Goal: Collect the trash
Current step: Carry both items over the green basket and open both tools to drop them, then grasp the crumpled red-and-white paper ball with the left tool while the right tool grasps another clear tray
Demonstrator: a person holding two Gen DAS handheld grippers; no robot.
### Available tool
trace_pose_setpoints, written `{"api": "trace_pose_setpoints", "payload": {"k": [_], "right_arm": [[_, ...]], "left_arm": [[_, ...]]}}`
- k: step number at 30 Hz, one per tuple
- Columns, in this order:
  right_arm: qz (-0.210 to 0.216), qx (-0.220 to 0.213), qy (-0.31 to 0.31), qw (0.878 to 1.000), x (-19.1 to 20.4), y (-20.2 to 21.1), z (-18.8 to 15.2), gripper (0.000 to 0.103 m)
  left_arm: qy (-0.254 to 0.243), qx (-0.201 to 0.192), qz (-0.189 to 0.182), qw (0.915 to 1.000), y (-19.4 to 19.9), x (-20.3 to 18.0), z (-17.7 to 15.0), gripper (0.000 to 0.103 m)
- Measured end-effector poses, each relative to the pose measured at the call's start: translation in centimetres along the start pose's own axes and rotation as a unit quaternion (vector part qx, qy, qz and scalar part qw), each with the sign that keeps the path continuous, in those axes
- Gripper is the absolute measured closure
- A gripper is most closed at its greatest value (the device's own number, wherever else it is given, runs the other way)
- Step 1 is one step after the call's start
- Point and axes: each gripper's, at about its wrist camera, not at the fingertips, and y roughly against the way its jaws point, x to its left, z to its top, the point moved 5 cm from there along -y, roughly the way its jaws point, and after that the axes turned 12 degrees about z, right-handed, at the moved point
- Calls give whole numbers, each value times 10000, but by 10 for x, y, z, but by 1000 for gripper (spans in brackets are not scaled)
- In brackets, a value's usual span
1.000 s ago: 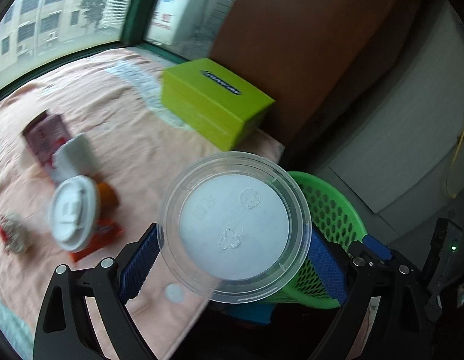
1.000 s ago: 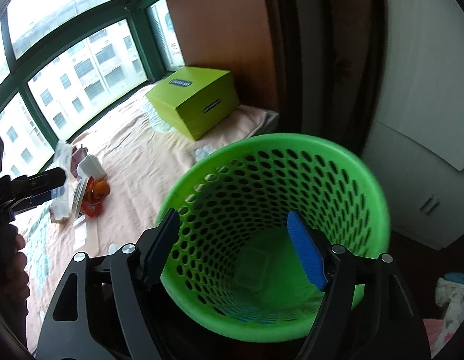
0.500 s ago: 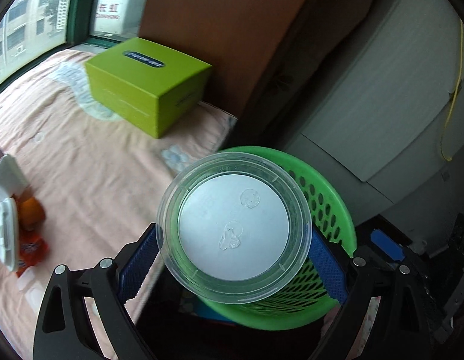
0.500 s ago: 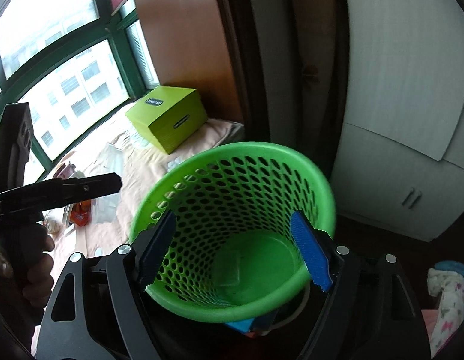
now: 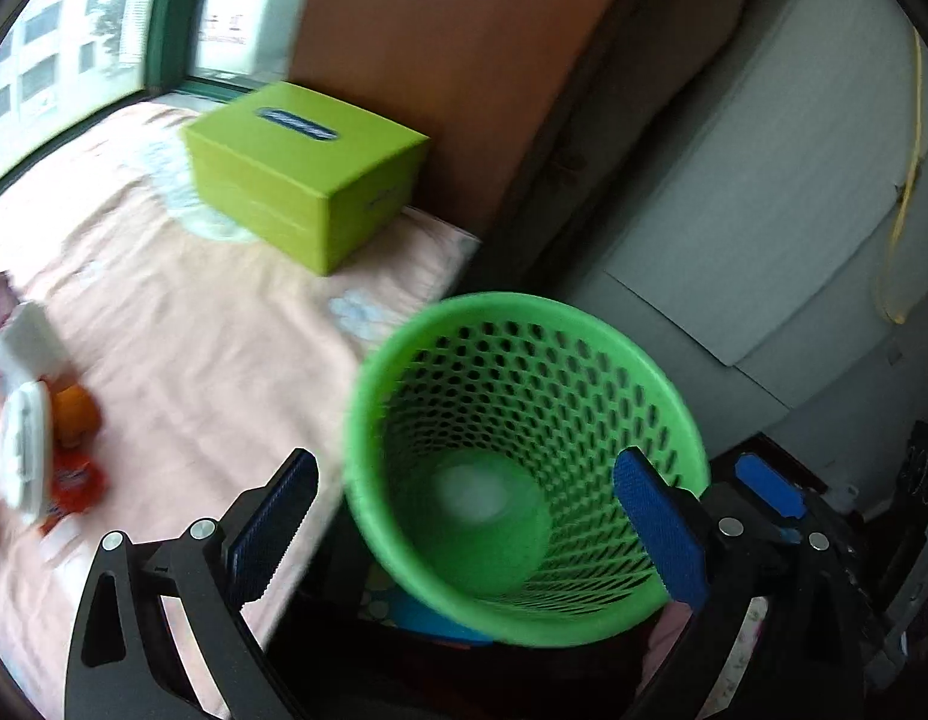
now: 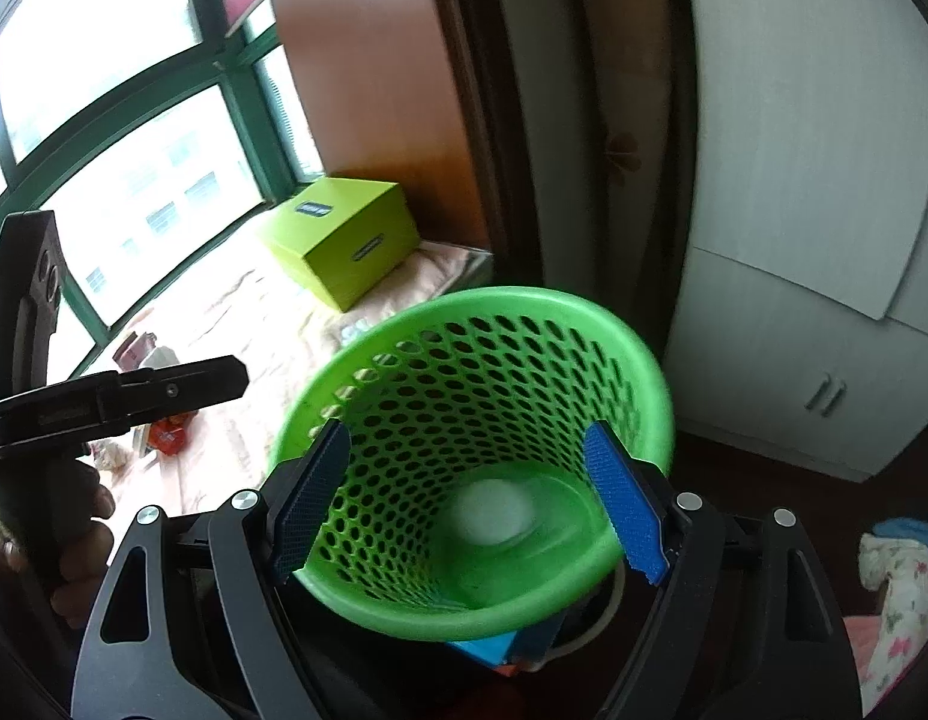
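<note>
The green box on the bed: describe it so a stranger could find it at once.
Start at the big window, then follow the pink bedspread to its far corner against the brown wooden panel. There sits the lime-green box, closed, with a dark oval label on top. Unlike the green perforated basket nearby, it is rectangular, solid-sided and lies on the bed.

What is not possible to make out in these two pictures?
- Both views: the pale round thing in the green basket is motion-blurred; unidentifiable.
- Left wrist view: trash on the pink cloth is blurred and cut by the left edge.
- Right wrist view: the basket hides most of the blue thing beneath it.
- Right wrist view: unclear whether the right gripper presses the basket.
</note>
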Motion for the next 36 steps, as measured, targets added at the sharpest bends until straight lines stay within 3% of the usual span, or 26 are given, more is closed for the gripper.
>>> {"api": "trace_pose_setpoints", "payload": {"k": [8, 16, 27, 31, 36], "right_arm": [[453, 186, 368, 9981, 49, -25, 3, 22], [886, 391, 745, 9925, 101, -50, 3, 18], [1349, 772, 1065, 9821, 155, -86, -8, 18], [1431, 902, 1176, 9785, 169, -97, -14, 18], [1520, 1120, 1238, 9742, 184, -114, -23, 18]], "left_arm": [[474, -219, 901, 9946, 25, 73, -11, 7], [1071, -331, 1840, 9765, 48, 155, -31, 7], [1820, -249, 2483, 9511, 62, 260, -63, 7], [1864, -145, 2609, 9471, 57, 290, -71, 8], [1838, -34, 2603, 9479, 42, 316, -72, 8]]}}
